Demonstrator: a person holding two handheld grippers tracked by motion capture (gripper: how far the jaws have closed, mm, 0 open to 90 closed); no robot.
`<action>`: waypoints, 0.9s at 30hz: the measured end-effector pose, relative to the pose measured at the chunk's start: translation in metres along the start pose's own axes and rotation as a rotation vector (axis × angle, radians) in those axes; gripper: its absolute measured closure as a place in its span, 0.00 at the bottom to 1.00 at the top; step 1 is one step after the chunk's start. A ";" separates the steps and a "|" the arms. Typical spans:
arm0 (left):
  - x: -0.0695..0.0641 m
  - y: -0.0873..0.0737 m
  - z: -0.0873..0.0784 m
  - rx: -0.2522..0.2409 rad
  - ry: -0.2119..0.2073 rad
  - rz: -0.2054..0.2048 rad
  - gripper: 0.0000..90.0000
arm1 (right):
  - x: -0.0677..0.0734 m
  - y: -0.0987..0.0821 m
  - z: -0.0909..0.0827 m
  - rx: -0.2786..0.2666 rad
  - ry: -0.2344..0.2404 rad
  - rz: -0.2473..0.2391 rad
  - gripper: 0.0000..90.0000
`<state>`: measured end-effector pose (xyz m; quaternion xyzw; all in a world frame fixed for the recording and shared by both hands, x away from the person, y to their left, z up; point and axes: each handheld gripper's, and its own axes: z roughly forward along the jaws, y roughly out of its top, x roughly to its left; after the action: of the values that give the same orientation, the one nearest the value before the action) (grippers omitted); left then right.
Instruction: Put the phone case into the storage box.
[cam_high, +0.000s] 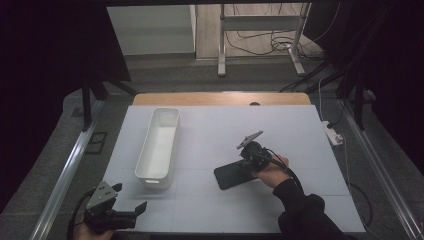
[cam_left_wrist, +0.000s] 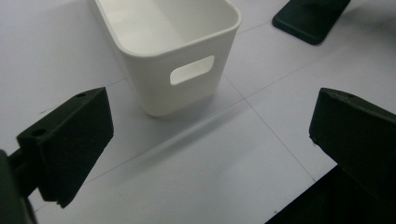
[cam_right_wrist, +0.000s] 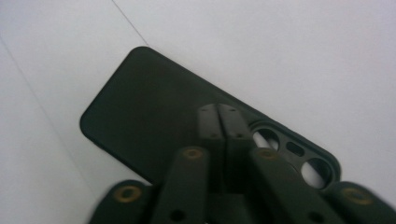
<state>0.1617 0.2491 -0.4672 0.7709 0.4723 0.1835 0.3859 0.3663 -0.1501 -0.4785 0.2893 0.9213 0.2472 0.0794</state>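
- The phone case (cam_right_wrist: 154, 116) is matt black, flat, with rounded corners; at one end sit its camera cut-outs (cam_right_wrist: 299, 158), two round holes with a small slot between them, and the white surface shows through them.
- It lies flat on the white table (cam_high: 300, 135), right of centre, well apart from the white bin (cam_high: 159, 147) on its left.
- My right gripper (cam_high: 248, 161) comes down over the case's camera end; in the right gripper view my two jaws stand pressed together, pad against pad, with nothing between them, their tips over the case's surface. Whether they touch it I cannot tell.
- My left gripper (cam_high: 131, 196) hangs at the near left edge of the table, jaws wide apart and empty.
- The right gripper view gives the cut-outs and the case's dull finish, which the high view reduces to a dark slab.
- The left gripper view shows the bin's near end wall with its oblong handle slot (cam_left_wrist: 192, 70) and its empty inside, and one corner of the case (cam_left_wrist: 310, 18) beyond.
- The high view alone shows the whole layout: the long narrow bin, the case and both my hands together.
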 end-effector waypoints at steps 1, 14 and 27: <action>0.000 0.000 0.000 0.000 0.000 0.000 0.01 | 0.000 0.000 0.000 0.003 0.002 0.000 0.99; 0.000 0.000 0.000 0.001 -0.002 0.001 0.01 | 0.002 0.013 0.014 -0.013 0.053 0.005 0.99; 0.001 0.000 0.000 0.002 -0.007 0.001 0.01 | 0.015 0.033 0.037 -0.021 0.068 -0.018 0.99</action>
<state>0.1622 0.2495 -0.4674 0.7720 0.4709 0.1805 0.3869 0.3810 -0.1030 -0.4942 0.2716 0.9235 0.2658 0.0532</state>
